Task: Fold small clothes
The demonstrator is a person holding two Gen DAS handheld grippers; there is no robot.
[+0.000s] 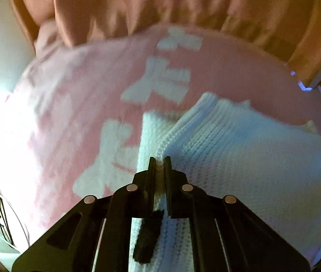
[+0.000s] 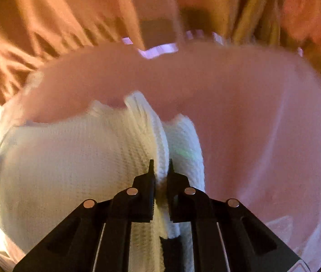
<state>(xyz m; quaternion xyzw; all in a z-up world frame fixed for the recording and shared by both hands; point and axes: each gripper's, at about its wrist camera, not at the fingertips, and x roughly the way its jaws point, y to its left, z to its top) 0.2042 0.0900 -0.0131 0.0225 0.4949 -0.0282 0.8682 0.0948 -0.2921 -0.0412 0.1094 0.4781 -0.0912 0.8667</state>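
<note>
Nearest the lens in the left wrist view, the black left hand-held gripper fills the bottom centre of the frame, its jaws clenched on a raised ridge of the white knitted garment, which spreads across the lower right and runs out of sight past the right edge. The part of the knit below the jaws is hidden by the gripper's body, and a dark fuzzy patch there is too blurred to name. Under and behind the white knit lies a pink cloth with white bow shapes, its left side washed out by glare in the lower left. Rust-orange fabric in folds crosses the top of the frame. In the right wrist view, the right hand-held gripper sits at the bottom centre, likewise clamped on a pinched fold of the same white knitted garment, which here covers the lower left. The pink cloth fills the right half and arches over the knit, soft with blur. Orange folds hang across the top, and a dark block among them at upper centre cannot be made out.
</note>
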